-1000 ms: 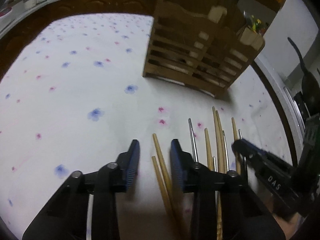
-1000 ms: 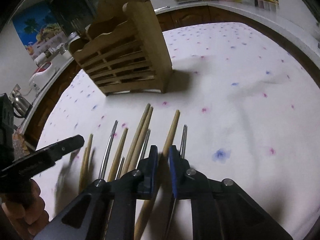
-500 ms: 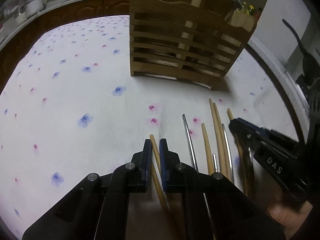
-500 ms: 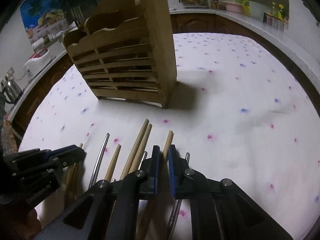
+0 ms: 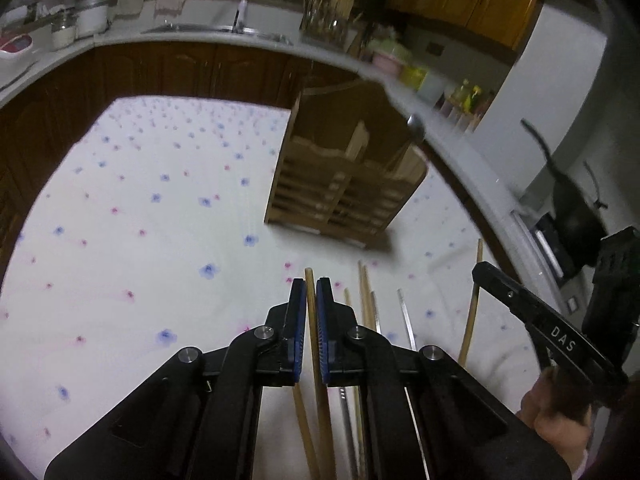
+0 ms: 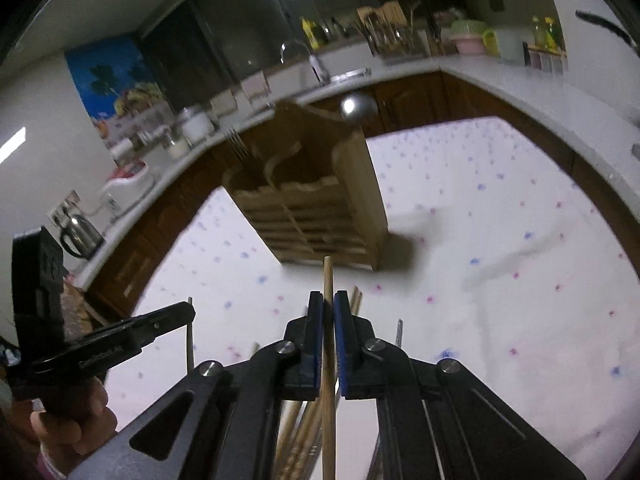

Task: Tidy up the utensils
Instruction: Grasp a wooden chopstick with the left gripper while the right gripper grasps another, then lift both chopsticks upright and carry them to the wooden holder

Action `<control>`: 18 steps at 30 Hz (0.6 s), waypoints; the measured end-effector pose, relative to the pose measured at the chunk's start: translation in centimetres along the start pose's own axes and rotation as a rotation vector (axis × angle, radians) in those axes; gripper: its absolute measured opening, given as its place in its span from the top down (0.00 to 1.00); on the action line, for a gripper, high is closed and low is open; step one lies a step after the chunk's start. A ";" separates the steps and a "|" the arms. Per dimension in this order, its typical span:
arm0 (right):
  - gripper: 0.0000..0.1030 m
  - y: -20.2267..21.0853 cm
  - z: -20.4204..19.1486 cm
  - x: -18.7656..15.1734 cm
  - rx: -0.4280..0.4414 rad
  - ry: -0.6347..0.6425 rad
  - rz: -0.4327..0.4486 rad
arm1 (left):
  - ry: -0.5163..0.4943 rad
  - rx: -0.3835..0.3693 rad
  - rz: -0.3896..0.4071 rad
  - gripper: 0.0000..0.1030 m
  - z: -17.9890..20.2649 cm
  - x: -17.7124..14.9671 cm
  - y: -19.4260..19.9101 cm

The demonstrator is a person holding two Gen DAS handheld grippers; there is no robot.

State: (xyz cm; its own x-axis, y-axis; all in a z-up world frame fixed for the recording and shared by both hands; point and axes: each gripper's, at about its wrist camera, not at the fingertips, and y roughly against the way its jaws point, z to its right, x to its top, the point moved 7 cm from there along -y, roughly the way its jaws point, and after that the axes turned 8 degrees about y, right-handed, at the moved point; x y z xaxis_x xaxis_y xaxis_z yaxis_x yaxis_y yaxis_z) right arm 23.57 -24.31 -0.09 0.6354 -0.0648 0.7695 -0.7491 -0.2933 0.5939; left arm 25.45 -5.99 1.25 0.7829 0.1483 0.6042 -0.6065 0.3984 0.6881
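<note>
Left wrist view: rack (image 5: pixel 344 196) blurred; its contents cannot be made out.
Cut off: lower ends of loose chopsticks (image 5: pixel 366 300) run behind the gripper bodies in both views.
Left gripper (image 5: pixel 311 292): jaws have just closed, clamped on a wooden chopstick (image 5: pixel 316 344) whose tip pokes just past the pads.
Right gripper (image 6: pixel 329 304): pinching a second wooden stick (image 6: pixel 329 340), tip extending beyond the pads towards the rack (image 6: pixel 316 208).
Pose: both grippers tilted downward, above the floral cloth (image 5: pixel 140 240), side by side.
Hands: only knuckles show, right hand (image 5: pixel 560 416) at frame edge, left hand (image 6: pixel 68 428) likewise.
Remaining utensils: wooden and metal sticks lie on the cloth, near the rack.
</note>
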 end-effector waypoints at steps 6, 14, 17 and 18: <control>0.95 3.9 -1.2 2.1 0.012 0.015 0.097 | 0.002 -0.038 0.076 0.96 0.7 1.2 4.1; 0.95 6.9 -1.7 4.2 0.010 0.031 0.186 | -0.004 -0.057 0.155 0.96 0.9 2.3 7.9; 0.95 7.7 -1.8 4.8 0.005 0.040 0.210 | 0.000 -0.059 0.175 0.96 0.9 2.6 8.6; 0.95 7.9 -1.9 4.9 0.004 0.041 0.214 | 0.002 -0.059 0.180 0.96 0.9 2.7 8.7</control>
State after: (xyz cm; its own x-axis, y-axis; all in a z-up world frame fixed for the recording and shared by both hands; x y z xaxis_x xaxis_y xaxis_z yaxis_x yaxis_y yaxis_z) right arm 20.40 -25.15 8.80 0.4540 -0.0870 0.8868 -0.8651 -0.2811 0.4153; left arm 22.17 -2.90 9.23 0.6630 0.2240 0.7143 -0.7276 0.4176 0.5443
